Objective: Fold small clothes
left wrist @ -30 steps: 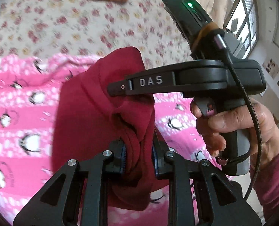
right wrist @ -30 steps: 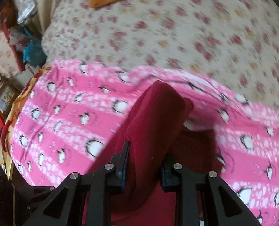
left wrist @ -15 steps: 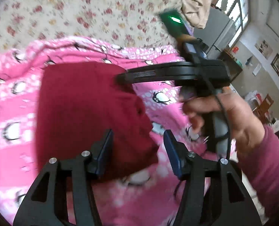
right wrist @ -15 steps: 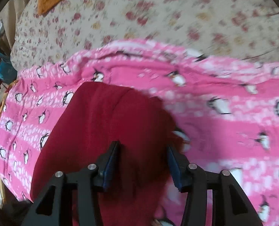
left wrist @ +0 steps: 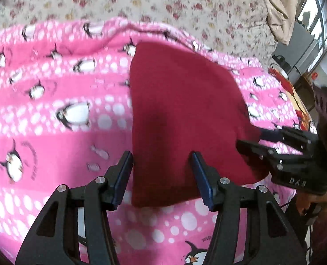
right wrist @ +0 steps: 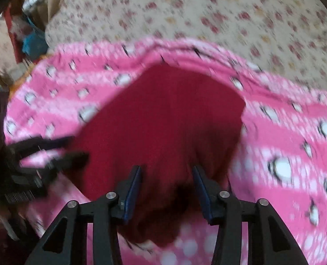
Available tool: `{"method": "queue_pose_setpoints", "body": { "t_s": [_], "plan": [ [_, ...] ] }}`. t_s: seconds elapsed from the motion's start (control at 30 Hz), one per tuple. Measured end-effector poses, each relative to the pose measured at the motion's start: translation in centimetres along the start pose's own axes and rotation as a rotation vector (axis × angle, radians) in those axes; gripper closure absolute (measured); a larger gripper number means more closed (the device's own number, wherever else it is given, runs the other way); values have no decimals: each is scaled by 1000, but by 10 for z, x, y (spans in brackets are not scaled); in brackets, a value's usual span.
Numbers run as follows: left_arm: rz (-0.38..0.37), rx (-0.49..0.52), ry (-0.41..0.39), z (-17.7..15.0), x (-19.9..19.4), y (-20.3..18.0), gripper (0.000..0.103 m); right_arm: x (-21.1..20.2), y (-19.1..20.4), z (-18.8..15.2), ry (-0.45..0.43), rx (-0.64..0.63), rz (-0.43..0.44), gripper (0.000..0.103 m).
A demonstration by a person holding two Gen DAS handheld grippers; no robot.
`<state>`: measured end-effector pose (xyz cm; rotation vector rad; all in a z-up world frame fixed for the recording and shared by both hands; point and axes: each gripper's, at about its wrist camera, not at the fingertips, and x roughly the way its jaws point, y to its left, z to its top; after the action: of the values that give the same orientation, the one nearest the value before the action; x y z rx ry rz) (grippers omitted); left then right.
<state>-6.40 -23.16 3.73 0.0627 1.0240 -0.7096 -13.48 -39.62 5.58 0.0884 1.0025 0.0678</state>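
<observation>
Garment: red cloth (left wrist: 181, 114) is now lying flat on the pink penguin blanket (left wrist: 52, 114), which is spread on the bed (left wrist: 141, 2); a second ago it was hanging bunched and clamped in both grippers.
Meaning: release is done; this fold looks laid down, next fold or smoothing probably pending.
Left gripper (left wrist: 162, 167): jaws have just been opening, now standing apart, pads clear of the cloth edge lying between them, holding nothing.
Right gripper (right wrist: 166, 181): likewise released, jaws apart over the cloth's near edge, empty.
Pose: both are pointing steeply down at the bed, side by side.
</observation>
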Motion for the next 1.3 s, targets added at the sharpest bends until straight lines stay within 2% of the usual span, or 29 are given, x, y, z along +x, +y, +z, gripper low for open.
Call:
{"method": "queue_pose_setpoints", "body": {
  "t_s": [0.07,0.17,0.3,0.43,0.5,0.57,0.67,0.87,1.07,1.1,1.13,1.17,1.23,1.3],
  "plan": [
    [1,-5,-1,-5,1,-1,47,3,-11,-19,-4,35,15,57],
    [1,-27,-11,-2,-8,-3,47,-2,-30,-26,14,142,89,57],
    [52,-14,-68,7,-22,-5,47,-25,-38,-20,-61,179,114,56],
    [85,-23,-82,16,-21,-3,47,-31,-40,-1,-134,223,38,54],
    [91,-31,-70,16,-15,-1,47,-19,-41,9,-119,242,-25,54],
    [91,-36,-62,16,-10,0,45,-7,-41,12,-111,245,-30,54],
    [91,-34,-69,14,-8,0,40,12,-42,7,-69,225,-89,53],
    [84,-40,-64,12,-4,0,38,14,-57,-16,-86,297,-26,53],
    [85,-35,-59,13,-5,-1,38,11,-52,-23,-85,267,-18,53],
    [78,-36,-57,14,-6,0,38,11,-54,-24,-84,284,2,51],
    [72,-38,-59,14,-6,0,38,11,-58,-24,-81,303,16,44],
    [59,-41,-59,15,-7,1,38,10,-63,-24,-75,330,25,33],
    [44,-45,-54,19,-6,3,38,11,-72,-24,-76,373,42,23],
    [34,-43,-46,22,-4,5,38,15,-82,-26,-65,421,99,22]
  ]
}}
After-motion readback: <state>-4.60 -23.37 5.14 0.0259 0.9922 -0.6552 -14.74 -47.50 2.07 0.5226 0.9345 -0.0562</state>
